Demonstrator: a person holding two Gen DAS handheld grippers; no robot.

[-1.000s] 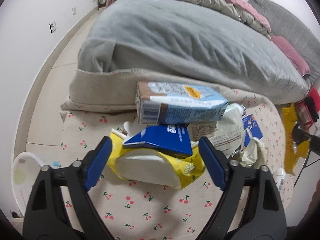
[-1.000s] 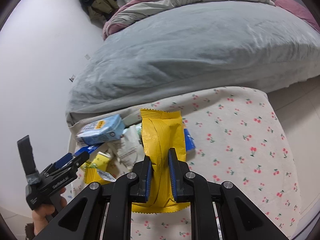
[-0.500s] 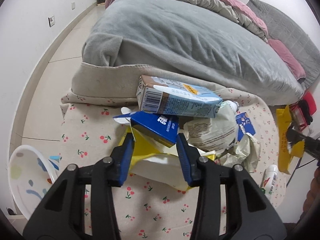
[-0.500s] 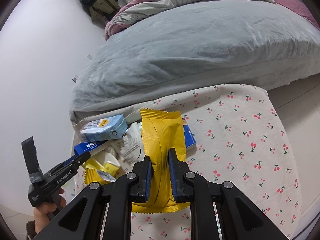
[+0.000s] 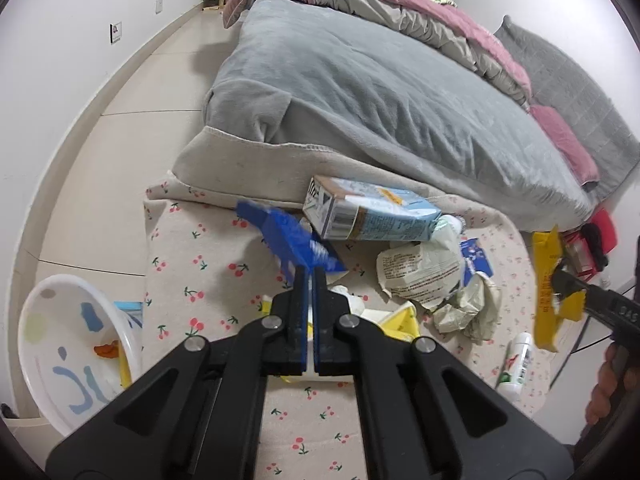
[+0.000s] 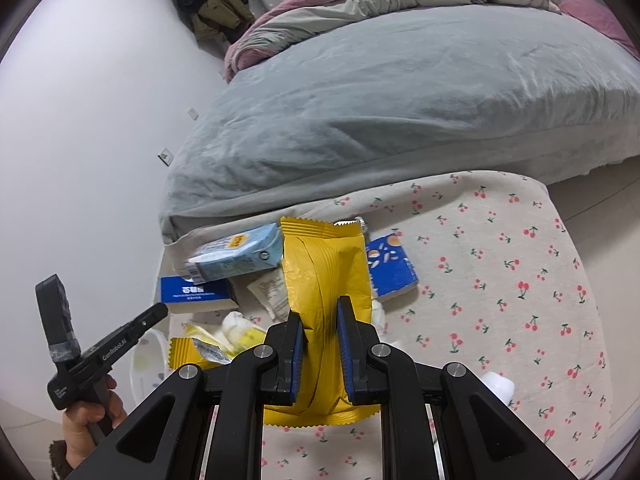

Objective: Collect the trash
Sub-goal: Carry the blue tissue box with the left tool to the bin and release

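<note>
At the far left, low beside the cherry-print cloth [image 5: 192,280], stood the white bin [image 5: 76,344], a few scraps already in its bottom. My left gripper [image 5: 308,276] had just been closing, and its jaws now stood pressed together on the near corner of the blue packet [image 5: 288,240], which tilted up off the pile, so I judged the step in hand to be the lift of that piece clear of the rest. Right of it the light-blue milk carton [image 5: 372,212] lay on its side against the edge of the grey bed [image 5: 380,92], with the crumpled white wrapper [image 5: 420,272] just below it and a small white bottle [image 5: 518,356] nearer me. Further right, my right gripper [image 6: 318,332] held its jaws pinched on the yellow snack bag [image 6: 324,264], which stood up between them above the cloth. Both pieces seemed ready to go, so the next move, as I saw it, called for a swing leftward to the bin, each packet carried over the rim before the jaws spread; the thin blue packet, caught only by a corner, might slip on the way.
</note>
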